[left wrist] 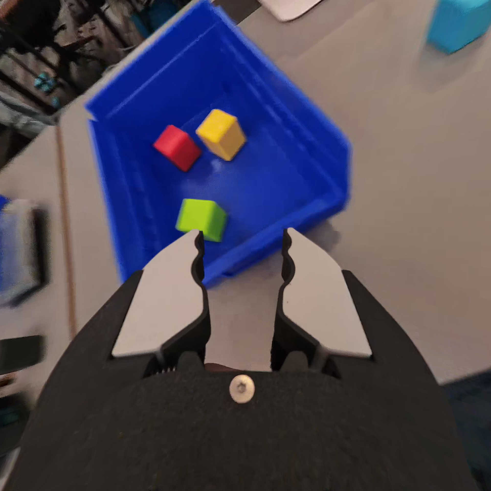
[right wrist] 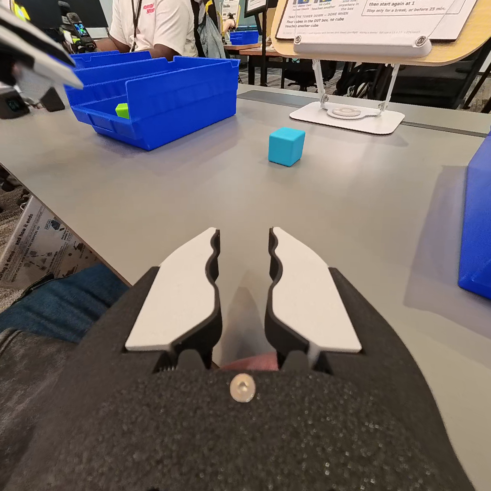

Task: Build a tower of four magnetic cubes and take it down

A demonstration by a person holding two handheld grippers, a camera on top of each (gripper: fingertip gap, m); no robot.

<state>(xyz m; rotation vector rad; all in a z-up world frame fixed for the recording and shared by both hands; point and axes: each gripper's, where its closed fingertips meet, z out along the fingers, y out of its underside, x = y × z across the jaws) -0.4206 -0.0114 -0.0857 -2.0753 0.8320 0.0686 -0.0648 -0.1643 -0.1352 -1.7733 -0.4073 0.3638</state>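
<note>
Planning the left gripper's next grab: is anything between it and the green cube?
Only the blue bin's low front wall. The open left gripper hovers above it; the green cube sits just inside, apart from the other cubes.

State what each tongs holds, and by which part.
Nothing is held. Left tongs are open above the blue bin; right tongs are open over the table.

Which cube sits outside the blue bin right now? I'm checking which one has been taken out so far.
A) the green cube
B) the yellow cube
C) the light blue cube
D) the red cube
C. The light blue cube stands alone on the grey table, while the red cube, yellow cube and green cube lie inside the blue bin.
</note>
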